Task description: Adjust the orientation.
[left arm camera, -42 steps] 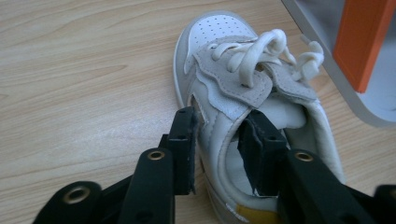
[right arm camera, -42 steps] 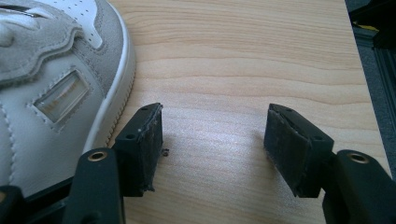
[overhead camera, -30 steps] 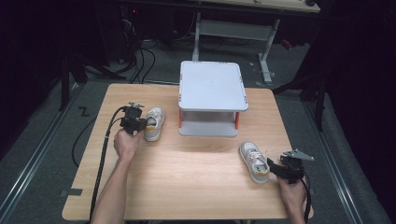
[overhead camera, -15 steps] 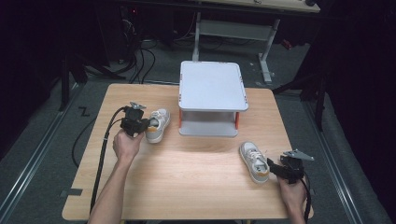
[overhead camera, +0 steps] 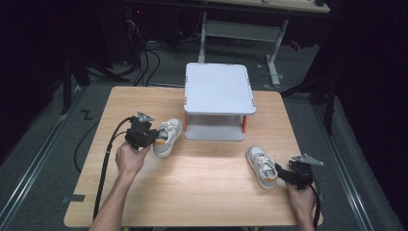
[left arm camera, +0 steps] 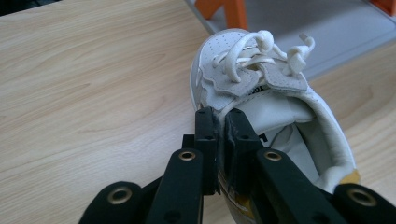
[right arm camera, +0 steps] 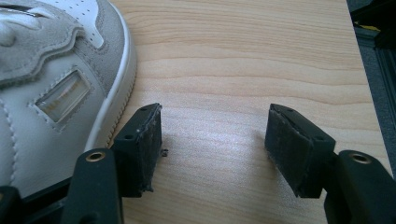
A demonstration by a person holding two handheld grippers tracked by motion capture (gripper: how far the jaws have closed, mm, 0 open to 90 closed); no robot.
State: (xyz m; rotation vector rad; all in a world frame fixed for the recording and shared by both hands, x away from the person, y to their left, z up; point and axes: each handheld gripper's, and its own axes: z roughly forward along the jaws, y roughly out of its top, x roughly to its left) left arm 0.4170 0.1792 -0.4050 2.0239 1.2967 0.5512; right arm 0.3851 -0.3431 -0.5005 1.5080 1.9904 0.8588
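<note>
The left gripper is pinching the padded side wall of a white leather shoe, its black jaws closed tight on the collar with only that thin wall between the pads. This shoe is sitting on the pale wood-grain table at about nine o'clock from the centre, just beside the front corner of the grey shelf, a flat rectangular two-level stand with rounded corners and short orange posts. From the left gripper view the shoe is showing chunky knotted white laces, a perforated toe, grey suede lace tabs and a yellowish heel patch. The right gripper is resting over bare wood with its jaws spread wide, gripping nothing; its rubbery pads are looking rough and worn. A second shoe, matching in white leather and grey suede with a stitched side window, is lying at about four o'clock, just beside that gripper's left pad.
</note>
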